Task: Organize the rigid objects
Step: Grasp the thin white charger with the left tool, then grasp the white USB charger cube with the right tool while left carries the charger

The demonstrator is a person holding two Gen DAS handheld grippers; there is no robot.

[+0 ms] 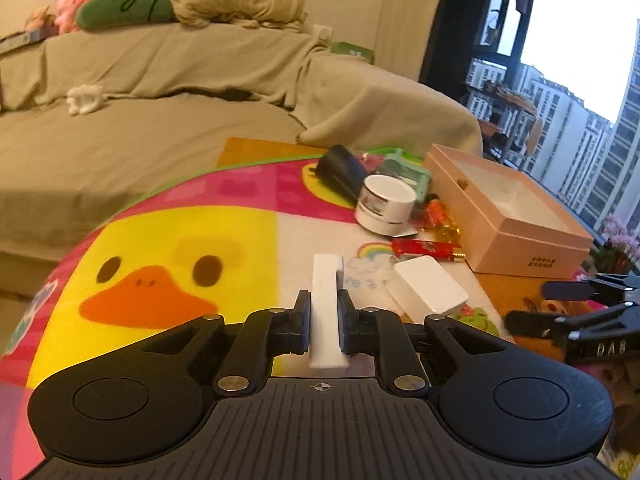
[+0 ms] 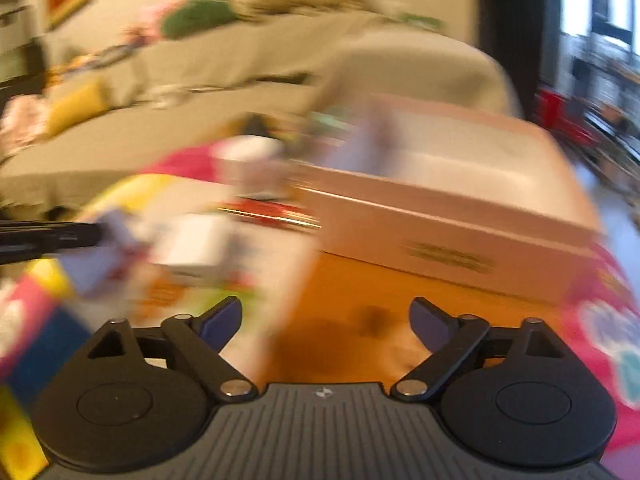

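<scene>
The flat white block clamped in the left gripper is judged to be light, stiff plastic or card, with smooth faces that could slide if the squeeze slackens. The hold is across its two broad faces at the near end, which suits so thin a piece; most of its length projects forward past the fingertips, so it may lever downward if bumped. It looks like a plain, narrow white slab standing on edge, with square corners and no visible markings. It is carried above the duck-printed play mat, not resting on it.

Just beyond its tip lie a white rectangular box and a red wrapped bar; farther back stands a white round tin. To the right sits an open pink cardboard box, apparently the likely destination, its interior mostly bare.

The right gripper hangs near that pink box with its fingers spread wide and nothing between them; its view is heavily blurred.
</scene>
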